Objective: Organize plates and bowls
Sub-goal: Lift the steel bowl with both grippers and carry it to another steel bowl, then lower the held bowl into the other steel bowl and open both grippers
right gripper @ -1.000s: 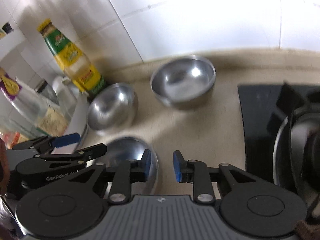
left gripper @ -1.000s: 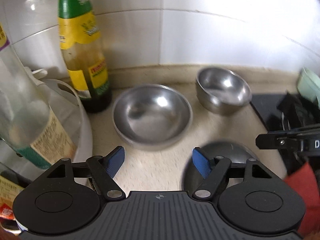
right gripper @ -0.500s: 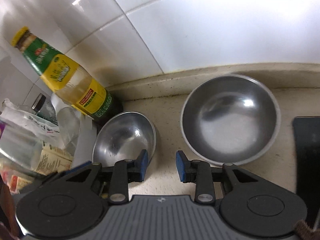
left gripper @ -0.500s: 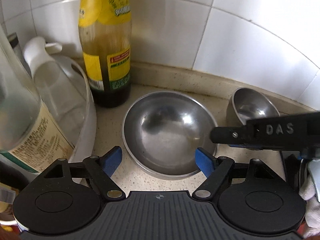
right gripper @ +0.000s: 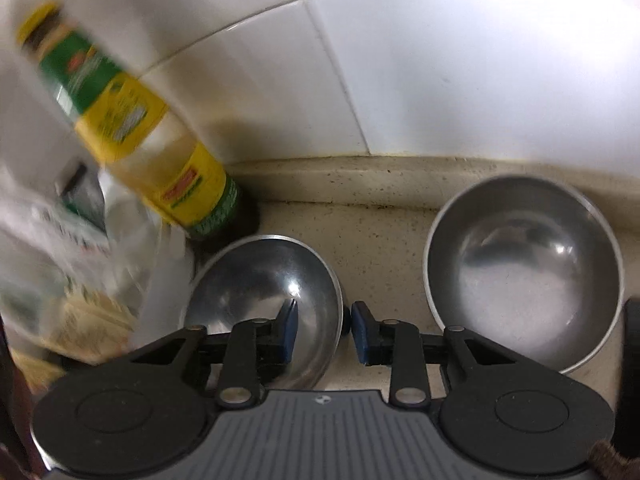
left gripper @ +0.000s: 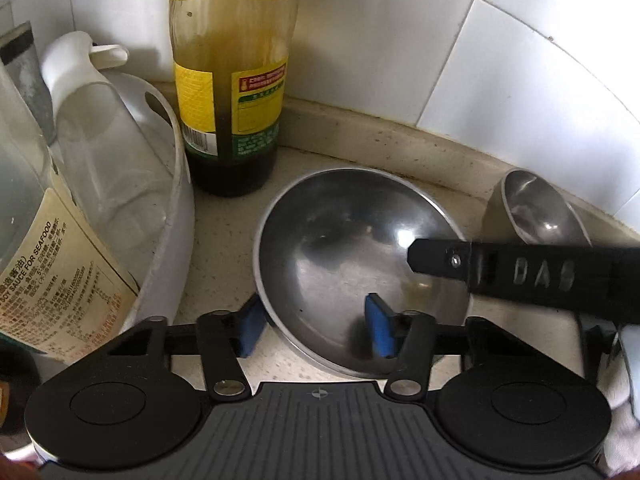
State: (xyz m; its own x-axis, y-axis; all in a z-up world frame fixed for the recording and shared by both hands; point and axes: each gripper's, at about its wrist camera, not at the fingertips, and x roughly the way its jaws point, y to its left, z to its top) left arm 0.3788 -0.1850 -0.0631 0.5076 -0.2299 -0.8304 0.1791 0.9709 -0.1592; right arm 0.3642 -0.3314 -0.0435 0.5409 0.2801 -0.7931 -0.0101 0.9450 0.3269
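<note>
A wide steel bowl (left gripper: pixel 352 256) (right gripper: pixel 256 280) rests on the beige counter beside a sauce bottle. My left gripper (left gripper: pixel 316 330) straddles its near left rim, one blue pad outside and the other inside. Its jaws are closing and do not pinch the wall. My right gripper (right gripper: pixel 325 332) stands astride the same bowl's right rim, jaws narrowly apart and closing slightly, with the rim in the gap. In the left wrist view my right gripper's black finger (left gripper: pixel 520 276) reaches over the bowl. A second, deeper steel bowl (left gripper: pixel 532 212) (right gripper: pixel 520 272) sits to the right by the wall.
A tall yellow-labelled sauce bottle (left gripper: pixel 232 92) (right gripper: pixel 160 160) stands right behind the wide bowl. A white tub (left gripper: pixel 178 184) with glass bottles crowds the left side. White tiled wall closes off the back. A black stove edge (right gripper: pixel 632 344) shows at the far right.
Both grippers came in closer to the bowl by the bottle. The left jaws narrowed across its rim. The right gripper shifted left until its pads stood astride that bowl's right rim.
</note>
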